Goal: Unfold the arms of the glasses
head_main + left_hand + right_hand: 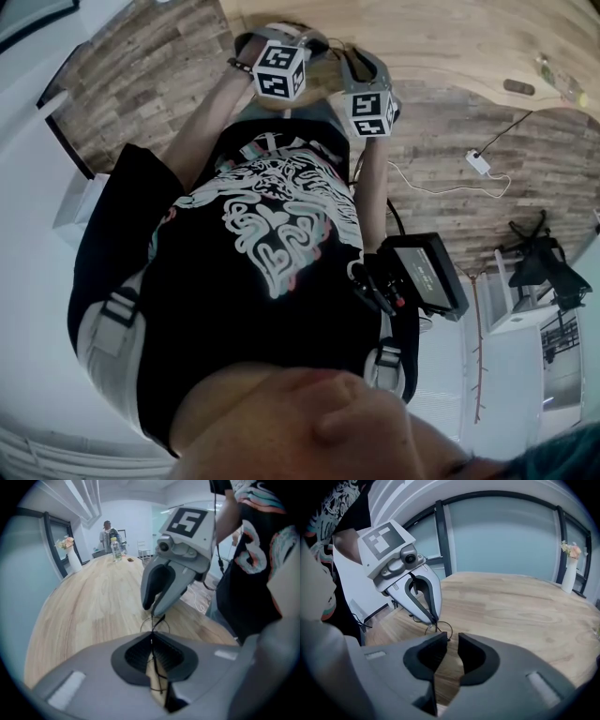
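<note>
We note the left claw (152,643) pinching the thin black round wire-framed glasses (153,626), the right claw (451,644) narrowly parted, empty, glasses just ahead of its tips; arms seemingly not unfolded yet.

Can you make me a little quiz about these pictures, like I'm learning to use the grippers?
1. True or false: the left gripper has its jaws shut on the thin black wire-framed glasses.
2. What stands at the far end of the table?
A. a white vase with pink flowers
B. a red teapot
C. a stack of books
3. Fill in the gap: the vase stands on a big pale table made of ____.

Key: 1 true; 2 A; 3 wood.
</note>
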The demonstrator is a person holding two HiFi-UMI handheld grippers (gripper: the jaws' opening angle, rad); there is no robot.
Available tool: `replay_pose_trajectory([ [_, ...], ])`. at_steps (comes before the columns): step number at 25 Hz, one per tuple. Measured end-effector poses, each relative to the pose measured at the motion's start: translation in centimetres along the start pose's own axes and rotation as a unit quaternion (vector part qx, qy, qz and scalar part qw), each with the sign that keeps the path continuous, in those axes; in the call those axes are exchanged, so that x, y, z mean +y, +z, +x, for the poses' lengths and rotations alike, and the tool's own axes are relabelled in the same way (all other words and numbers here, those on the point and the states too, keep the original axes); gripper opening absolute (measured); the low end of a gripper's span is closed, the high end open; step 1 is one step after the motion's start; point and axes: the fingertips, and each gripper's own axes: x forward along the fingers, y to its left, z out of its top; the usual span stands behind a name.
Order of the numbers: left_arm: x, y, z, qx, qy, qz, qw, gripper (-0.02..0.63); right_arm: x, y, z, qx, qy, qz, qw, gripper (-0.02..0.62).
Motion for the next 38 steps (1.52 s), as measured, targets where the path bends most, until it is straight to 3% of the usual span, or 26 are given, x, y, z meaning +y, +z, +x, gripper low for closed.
replay_pose_trajectory([
  [7, -0.6, 0.5, 0.0, -0.007, -0.019, 0.026, 0.9995, 0.002, 0.3, -0.4, 0.3, 0.005, 0.014, 0.001, 1.000, 0.074],
  [13, -0.3, 0.7, -0.6, -0.031, -0.019, 0.001, 0.9993, 0.002, 0.2, -0.6, 0.5, 0.016, 0.006, -0.008, 1.000, 0.072],
  [22, -0.2, 1.2, -1.9, -0.077, 0.012, 0.009, 0.9969, 0.002, -0.4, -1.0, 1.0, 0.016, 0.001, -0.002, 1.000, 0.072],
  [29, 0.8, 0.7, -3.7, -0.123, 0.051, -0.048, 0.9899, 0.002, -1.0, -1.5, 1.4, 0.017, -0.012, -0.003, 1.000, 0.072],
  [38, 1.8, 0.5, -6.5, -0.145, 0.106, -0.102, 0.9785, 0.002, -2.1, -2.0, 1.7, 0.012, -0.025, -0.003, 1.000, 0.072],
])
